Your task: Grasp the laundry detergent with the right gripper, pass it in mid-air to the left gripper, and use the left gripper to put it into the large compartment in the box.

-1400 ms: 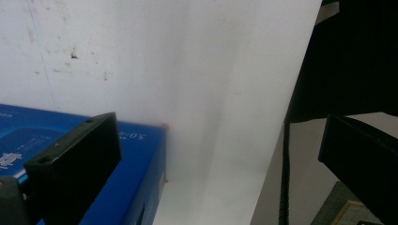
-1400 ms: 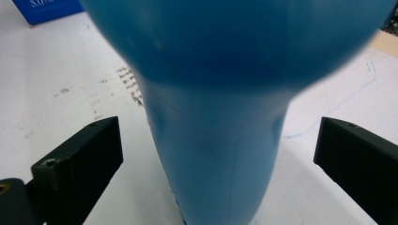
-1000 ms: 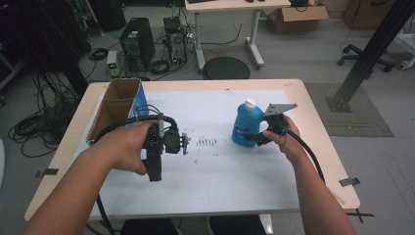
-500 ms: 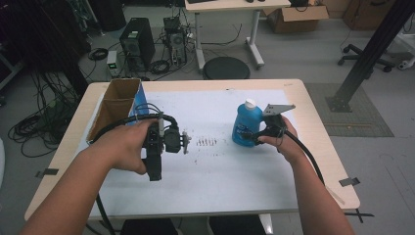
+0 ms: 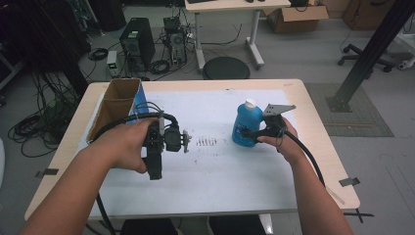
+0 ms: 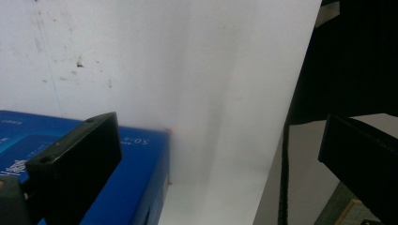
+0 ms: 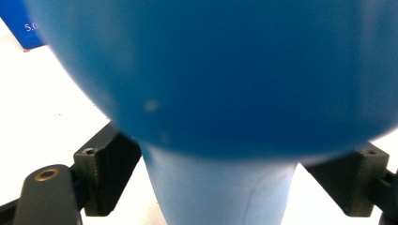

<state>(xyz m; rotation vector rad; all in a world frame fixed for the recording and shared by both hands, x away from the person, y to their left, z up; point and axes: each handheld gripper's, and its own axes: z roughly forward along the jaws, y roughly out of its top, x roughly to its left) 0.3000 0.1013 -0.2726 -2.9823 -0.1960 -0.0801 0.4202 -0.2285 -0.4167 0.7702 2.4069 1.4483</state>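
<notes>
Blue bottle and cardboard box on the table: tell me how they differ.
The blue bottle stands upright near the table's right side, with a white cap on top; the cardboard box sits at the left edge with its top open. The bottle is rounded and blue all over; the box is straight-sided, brown inside. The bottle sits between the right tool's jaws, which have just been closing; the box is untouched. Both rest on the white sheet, and the box's outer side is blue too.

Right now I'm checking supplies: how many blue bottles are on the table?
1. The blue bottle stands upright on the white sheet at the table's right, between the jaws of the right hand-held gripper. The cardboard box could hide others.
</notes>
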